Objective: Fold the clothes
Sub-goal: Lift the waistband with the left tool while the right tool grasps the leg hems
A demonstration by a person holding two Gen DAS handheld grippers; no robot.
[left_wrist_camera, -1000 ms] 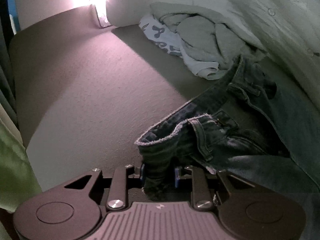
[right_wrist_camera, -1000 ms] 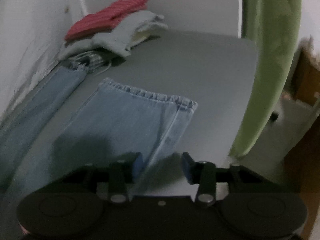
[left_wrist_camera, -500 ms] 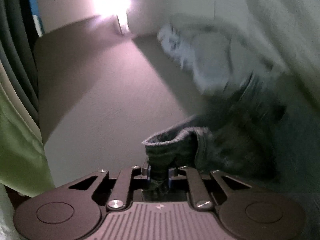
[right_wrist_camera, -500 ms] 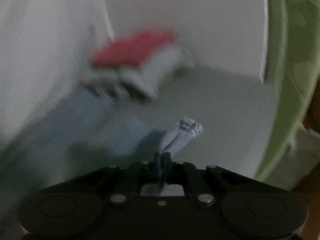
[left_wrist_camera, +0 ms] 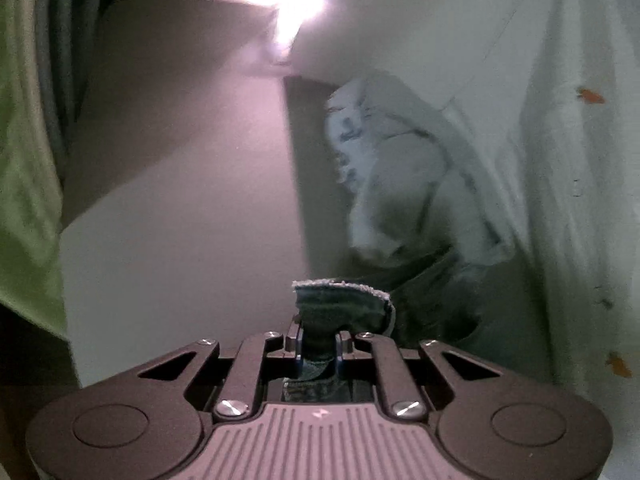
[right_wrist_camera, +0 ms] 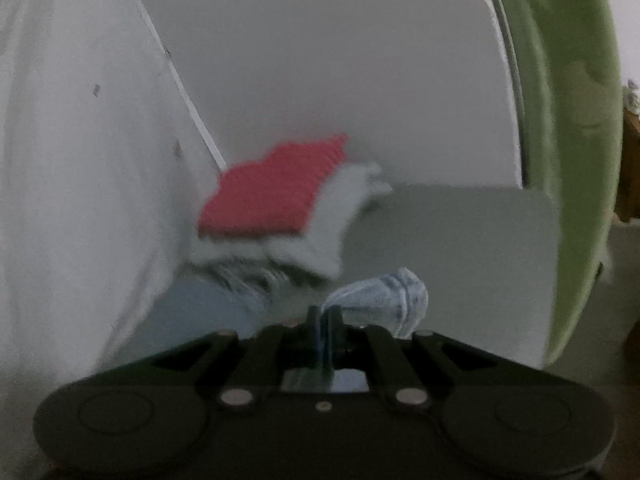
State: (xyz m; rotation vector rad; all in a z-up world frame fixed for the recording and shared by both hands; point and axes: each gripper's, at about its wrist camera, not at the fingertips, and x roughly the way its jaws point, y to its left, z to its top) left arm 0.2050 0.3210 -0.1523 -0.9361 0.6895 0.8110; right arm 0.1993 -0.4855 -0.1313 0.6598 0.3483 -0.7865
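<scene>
A pair of blue jeans is held at both ends. In the left wrist view my left gripper (left_wrist_camera: 318, 340) is shut on the dark, frayed waistband of the jeans (left_wrist_camera: 340, 300), which stands bunched above the pads while the rest hangs down to the right. In the right wrist view my right gripper (right_wrist_camera: 326, 316) is shut on the pale hem of a jeans leg (right_wrist_camera: 384, 294), which curls over to the right of the pads. More of the light denim (right_wrist_camera: 200, 312) trails off low to the left.
A crumpled grey and printed garment pile (left_wrist_camera: 400, 184) lies by the white wall. A folded stack topped by a red knit (right_wrist_camera: 276, 192) sits in the far corner. The grey bed surface (right_wrist_camera: 460, 240) lies beyond it. A green curtain (right_wrist_camera: 560, 120) hangs at the side. A lamp glares (left_wrist_camera: 292, 0).
Both grippers have risen, lifting the jeans off the bed. The right one closed on the leg hem, which lay flat before. The left one tightened on the waistband and rolled.
</scene>
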